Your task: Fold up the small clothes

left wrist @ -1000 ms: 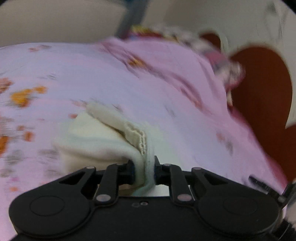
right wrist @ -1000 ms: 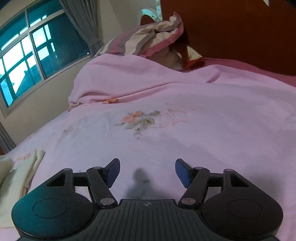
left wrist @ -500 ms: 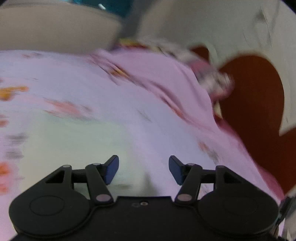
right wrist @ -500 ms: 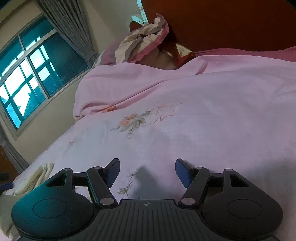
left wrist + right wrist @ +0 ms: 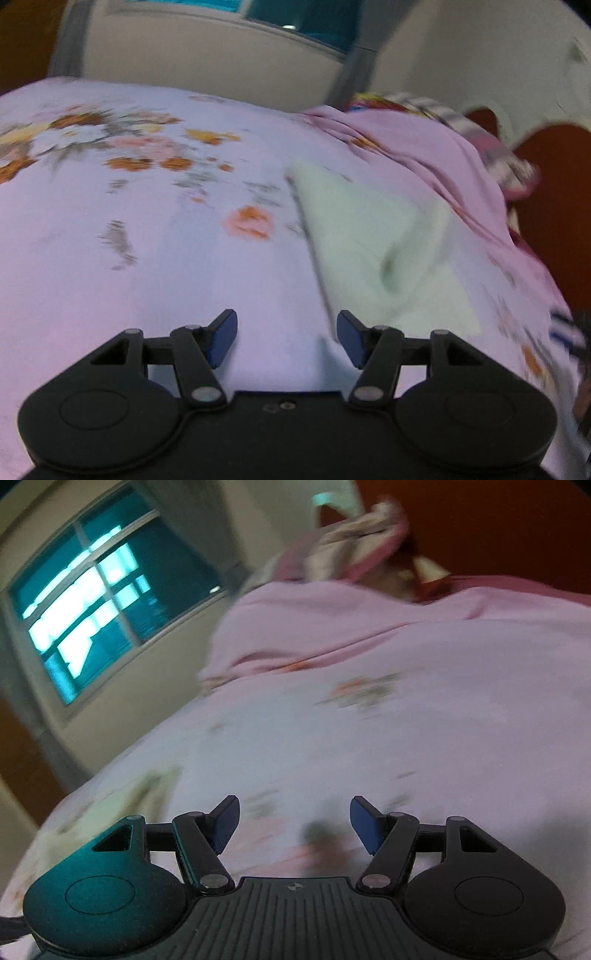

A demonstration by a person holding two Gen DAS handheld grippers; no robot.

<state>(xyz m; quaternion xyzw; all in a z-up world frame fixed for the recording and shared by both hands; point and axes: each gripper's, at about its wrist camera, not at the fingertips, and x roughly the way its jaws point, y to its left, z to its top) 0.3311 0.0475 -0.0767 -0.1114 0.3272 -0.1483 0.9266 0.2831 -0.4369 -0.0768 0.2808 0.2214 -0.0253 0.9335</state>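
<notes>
The left gripper (image 5: 287, 339) stands with its jaws spread wide and nothing between the blue pads (image 5: 221, 338), only bare bedsheet (image 5: 155, 266) beneath them. Just beyond the right-hand pad, up and to the right in the left wrist view, lies the small cream garment (image 5: 373, 240), flat on the sheet with one straight edge running toward the gripper and a soft crease near its middle; the blur keeps finer detail from showing. The sheet is pale pink with orange and grey flower prints (image 5: 249, 221). Past the garment a bunched pink blanket (image 5: 417, 147) rises toward a striped pillow (image 5: 491, 147) and a dark red-brown headboard (image 5: 554, 192). The right gripper (image 5: 294, 825) likewise has its jaws apart and empty, hovering over the same sheet, with a shadow (image 5: 317, 834) just ahead of it. In the right wrist view a pale cloth (image 5: 147, 794) shows at the lower left, smeared by motion, well apart from the pads. Farther off are the blanket ridge (image 5: 332, 635), the pillows (image 5: 354, 546), and a window (image 5: 92, 598) in the left wall.
</notes>
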